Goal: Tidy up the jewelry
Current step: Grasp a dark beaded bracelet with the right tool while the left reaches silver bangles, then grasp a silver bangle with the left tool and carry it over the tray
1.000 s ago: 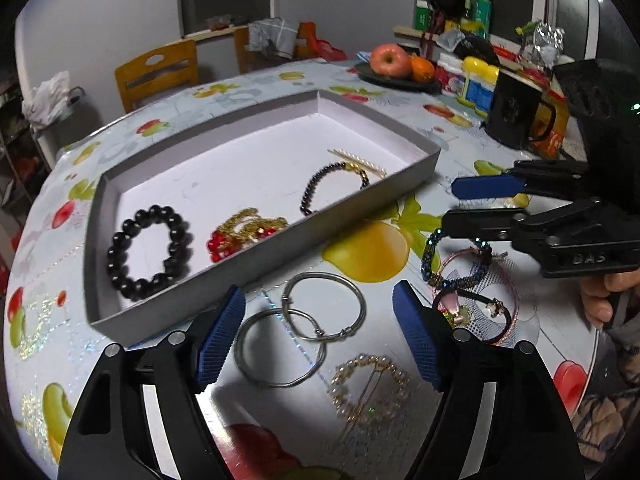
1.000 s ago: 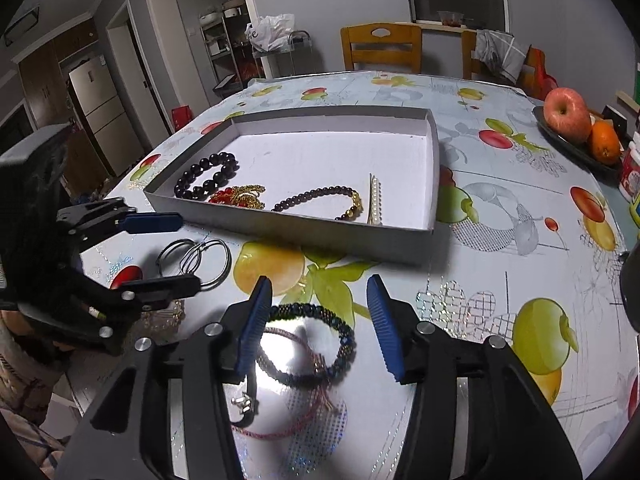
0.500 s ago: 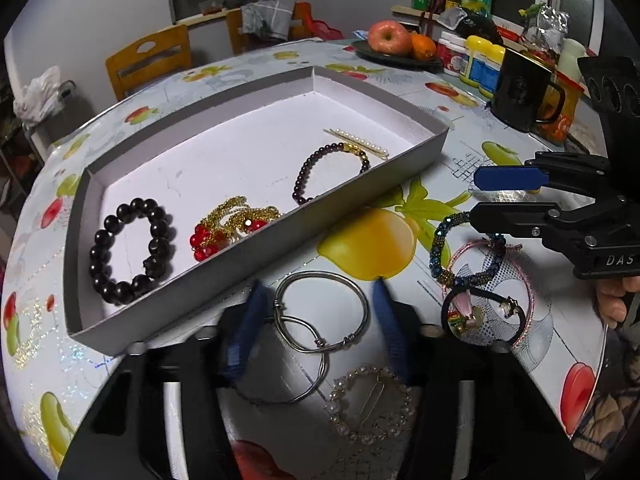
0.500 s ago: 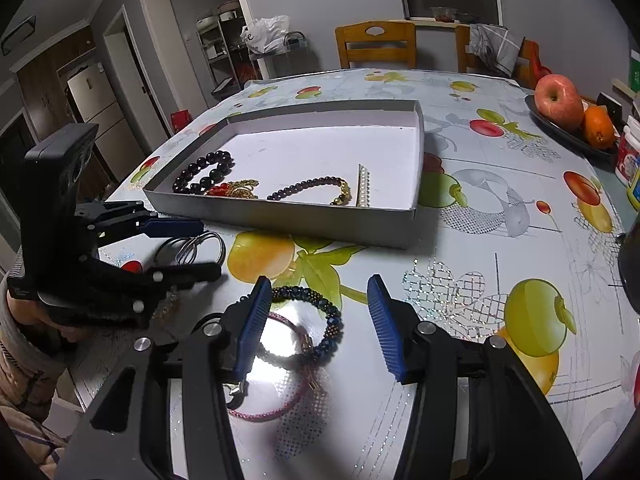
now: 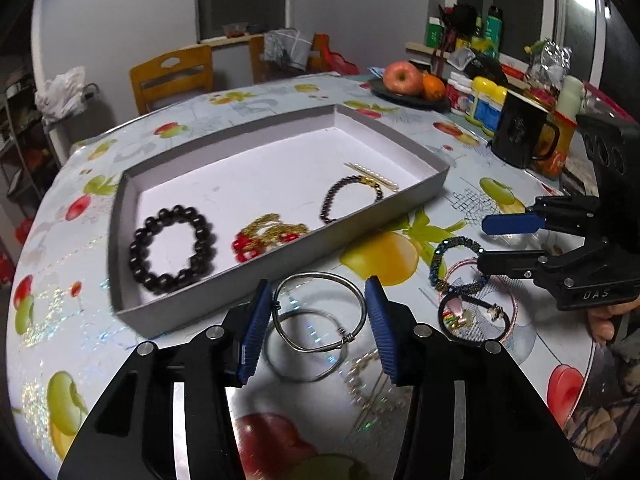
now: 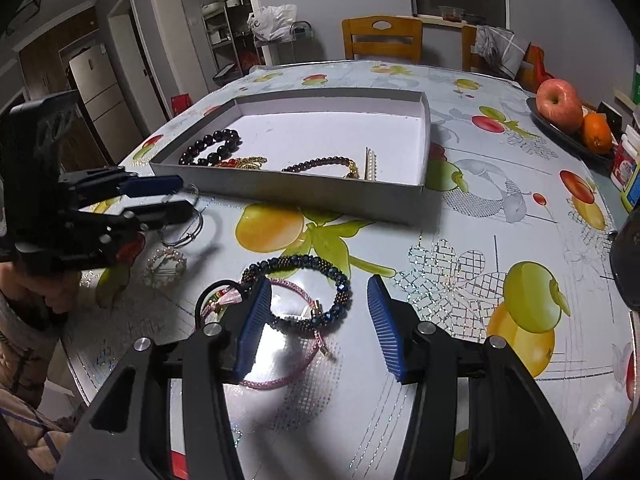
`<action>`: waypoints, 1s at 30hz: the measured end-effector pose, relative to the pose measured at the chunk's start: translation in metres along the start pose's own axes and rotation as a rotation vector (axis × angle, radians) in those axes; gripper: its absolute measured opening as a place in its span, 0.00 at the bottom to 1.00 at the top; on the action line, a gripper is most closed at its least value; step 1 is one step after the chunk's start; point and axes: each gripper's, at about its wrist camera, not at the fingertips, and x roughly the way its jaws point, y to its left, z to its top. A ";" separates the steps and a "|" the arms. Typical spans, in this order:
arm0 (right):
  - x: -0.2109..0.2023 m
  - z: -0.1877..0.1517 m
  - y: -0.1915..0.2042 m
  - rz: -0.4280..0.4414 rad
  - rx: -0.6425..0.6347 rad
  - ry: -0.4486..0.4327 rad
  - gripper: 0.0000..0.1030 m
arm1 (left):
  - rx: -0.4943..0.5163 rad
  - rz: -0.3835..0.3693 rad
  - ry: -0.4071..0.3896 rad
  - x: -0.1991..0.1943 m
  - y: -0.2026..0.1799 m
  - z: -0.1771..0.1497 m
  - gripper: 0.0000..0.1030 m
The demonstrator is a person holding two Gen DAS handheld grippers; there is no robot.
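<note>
The silver bangles point(image 5: 316, 312) lie on the table just before the tray point(image 5: 384, 216), bracketed by the half-open left gripper point(image 5: 318, 330). Stiff, light, probably slippery wire is best pinched across one rim.

You've narrowed your left claw point(image 5: 316, 330) and brought it down around the silver bangles point(image 5: 320, 312) on the worktop point(image 5: 460, 200).
</note>
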 end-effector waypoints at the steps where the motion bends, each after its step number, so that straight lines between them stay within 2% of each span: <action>1: 0.001 0.000 0.000 -0.006 0.000 0.005 0.49 | -0.009 0.003 -0.006 -0.003 0.003 -0.002 0.48; 9: 0.007 0.010 -0.011 -0.048 0.030 0.020 0.47 | -0.062 0.024 -0.016 -0.012 0.025 -0.012 0.48; 11: 0.012 0.012 -0.010 -0.055 0.017 0.034 0.43 | -0.073 0.022 -0.020 -0.013 0.029 -0.013 0.48; 13: 0.018 0.012 -0.008 -0.061 0.008 0.055 0.24 | -0.082 0.018 -0.023 -0.014 0.031 -0.014 0.48; 14: 0.021 0.012 -0.007 -0.072 0.000 0.060 0.21 | -0.087 0.016 -0.027 -0.014 0.031 -0.014 0.48; 20: 0.022 0.011 -0.001 -0.100 -0.035 0.052 0.19 | -0.091 0.010 -0.036 -0.016 0.032 -0.014 0.48; 24: 0.023 0.010 0.003 -0.108 -0.064 0.051 0.07 | -0.091 0.009 -0.040 -0.017 0.032 -0.015 0.48; 30: 0.021 0.009 0.003 -0.093 -0.051 0.041 0.07 | -0.094 0.014 -0.043 -0.018 0.031 -0.014 0.48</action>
